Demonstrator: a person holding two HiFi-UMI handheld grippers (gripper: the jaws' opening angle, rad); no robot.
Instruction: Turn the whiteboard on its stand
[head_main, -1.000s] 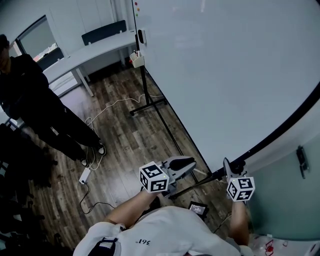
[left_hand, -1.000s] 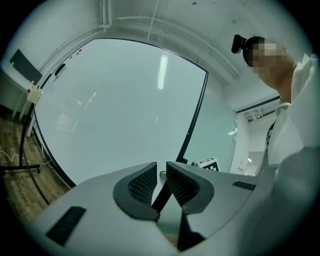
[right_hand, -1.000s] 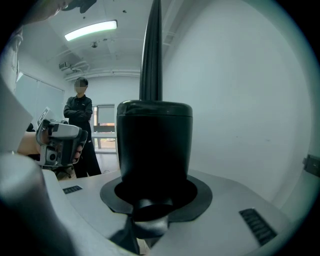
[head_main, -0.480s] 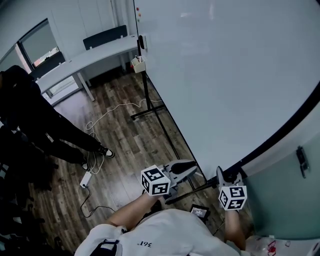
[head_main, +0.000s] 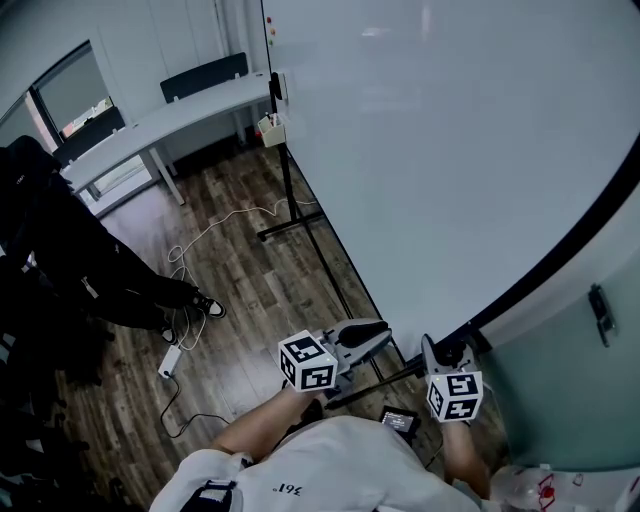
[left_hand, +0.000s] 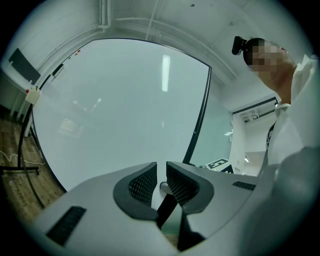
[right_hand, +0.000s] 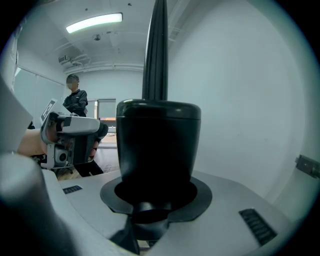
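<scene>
The big whiteboard (head_main: 450, 150) fills the upper right of the head view, with its black frame edge running down to my right gripper (head_main: 437, 358). In the right gripper view that gripper (right_hand: 157, 192) is shut on a thick black knob (right_hand: 157, 145) at the board's frame, and the frame bar rises straight above it. My left gripper (head_main: 372, 336) hovers just left of it, near the stand's lower bar. Its jaws (left_hand: 161, 182) stand almost together with a thin slit and hold nothing. The board face (left_hand: 125, 110) lies beyond them.
The stand's far leg (head_main: 298, 215) rests on the wood floor, with a small box (head_main: 271, 125) on its post. A person in black (head_main: 70, 270) stands at the left. A cable and power strip (head_main: 170, 352) lie on the floor. A white desk (head_main: 170, 115) stands behind.
My right gripper has shifted left and slightly lower, still on the knob. The left gripper has barely moved. The person in black has stepped and changed stance at the left.
</scene>
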